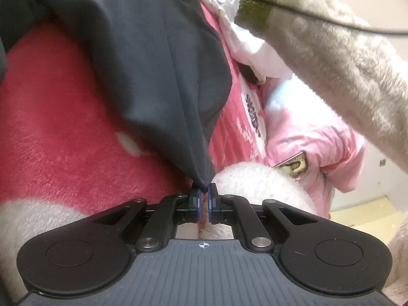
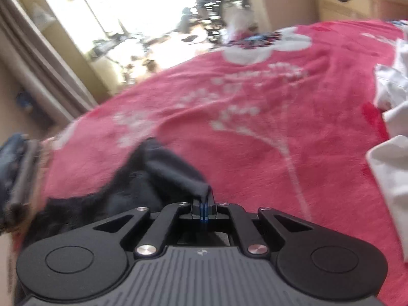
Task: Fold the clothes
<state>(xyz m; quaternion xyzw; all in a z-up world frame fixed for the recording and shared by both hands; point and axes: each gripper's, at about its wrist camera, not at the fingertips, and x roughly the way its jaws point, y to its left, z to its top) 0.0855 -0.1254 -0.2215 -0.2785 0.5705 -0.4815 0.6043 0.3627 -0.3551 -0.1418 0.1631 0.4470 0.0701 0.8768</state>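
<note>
Dark garment (image 1: 153, 63) stretches lengthwise away from left hand-held gripper (image 1: 203, 193); both hand-held grippers pinch it.

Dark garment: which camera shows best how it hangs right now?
Left wrist view: the dark garment is sharp, draping in long folds from the left gripper pinching its corner. The right wrist view is blurred, showing only a bunched edge in the right gripper.

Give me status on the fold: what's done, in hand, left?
Done: nothing looks folded. In hand: left gripper and right gripper are each shut on an edge of the dark garment, bunched over the pink blanket. Left: folding it, then the white clothes nearby.
</note>
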